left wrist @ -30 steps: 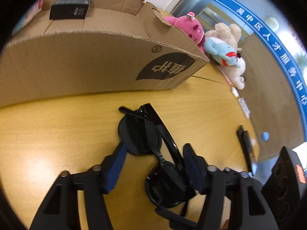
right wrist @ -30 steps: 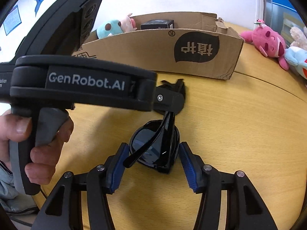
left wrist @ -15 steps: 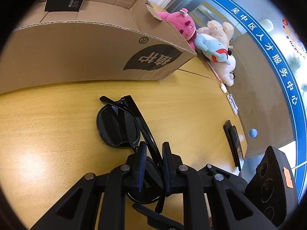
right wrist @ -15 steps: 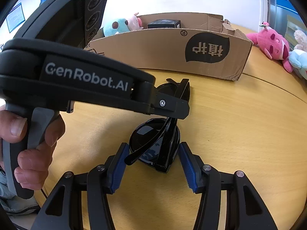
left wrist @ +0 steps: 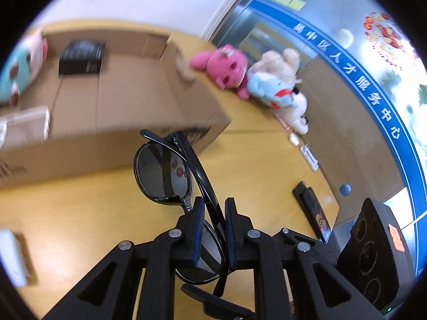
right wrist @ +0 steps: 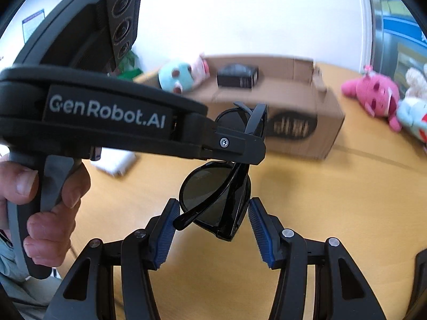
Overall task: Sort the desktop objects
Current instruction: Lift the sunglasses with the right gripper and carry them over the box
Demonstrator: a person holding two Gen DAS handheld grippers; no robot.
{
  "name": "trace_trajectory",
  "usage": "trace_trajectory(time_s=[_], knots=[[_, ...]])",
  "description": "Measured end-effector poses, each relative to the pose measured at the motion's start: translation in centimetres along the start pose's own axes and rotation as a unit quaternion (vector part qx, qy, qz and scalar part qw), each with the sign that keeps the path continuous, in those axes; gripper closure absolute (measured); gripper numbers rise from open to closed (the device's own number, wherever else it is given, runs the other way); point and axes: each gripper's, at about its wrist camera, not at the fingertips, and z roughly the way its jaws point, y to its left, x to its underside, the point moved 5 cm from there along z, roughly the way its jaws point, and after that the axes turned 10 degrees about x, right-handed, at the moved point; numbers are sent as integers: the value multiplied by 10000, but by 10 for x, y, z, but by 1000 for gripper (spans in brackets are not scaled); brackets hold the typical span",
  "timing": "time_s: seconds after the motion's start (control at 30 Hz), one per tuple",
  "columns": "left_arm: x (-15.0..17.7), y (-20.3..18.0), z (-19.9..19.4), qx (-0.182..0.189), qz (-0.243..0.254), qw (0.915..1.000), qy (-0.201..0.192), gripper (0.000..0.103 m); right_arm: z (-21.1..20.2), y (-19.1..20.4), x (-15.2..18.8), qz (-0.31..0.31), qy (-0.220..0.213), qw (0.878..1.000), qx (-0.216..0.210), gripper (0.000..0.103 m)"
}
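Your left gripper (left wrist: pixel 212 220) pinches the folded sunglasses (left wrist: pixel 170 170) at the bridge, clear of the wooden table (left wrist: pixel 80 213); your right gripper (right wrist: pixel 212 228) stands spread around one lens, its pads apart from it

A round-edged wooden table (left wrist: pixel 267 165) with a yellow-tan top fills the lower part of both views, a seam line running across it. Behind stands a plain white wall (right wrist: pixel 253 18) — bright, evenly lit. To the right, a glass partition (left wrist: pixel 347 53) carries a blue band (left wrist: pixel 373 98) with white Chinese characters and a red sticker (left wrist: pixel 384 32). On the far left of the right wrist view hangs a small blue-edged poster (right wrist: pixel 32 24) — too blurred to read.
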Motion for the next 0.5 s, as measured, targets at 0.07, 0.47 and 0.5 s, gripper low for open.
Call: trace_trajectory(time_s=[0.07, 0.47, 0.5], knots=[[-13, -10, -7, -20, 238, 9997, -57, 89, -9, -1, -13, 48, -172, 9998, -25, 51], [-126, -51, -33, -139, 1571, 9861, -515, 90, -29, -27, -134, 32, -1174, 9927, 268, 51], [-134, -51, -34, -91, 1587, 9861, -491, 91, -26, -31, -148, 34, -1197, 9925, 257, 51]])
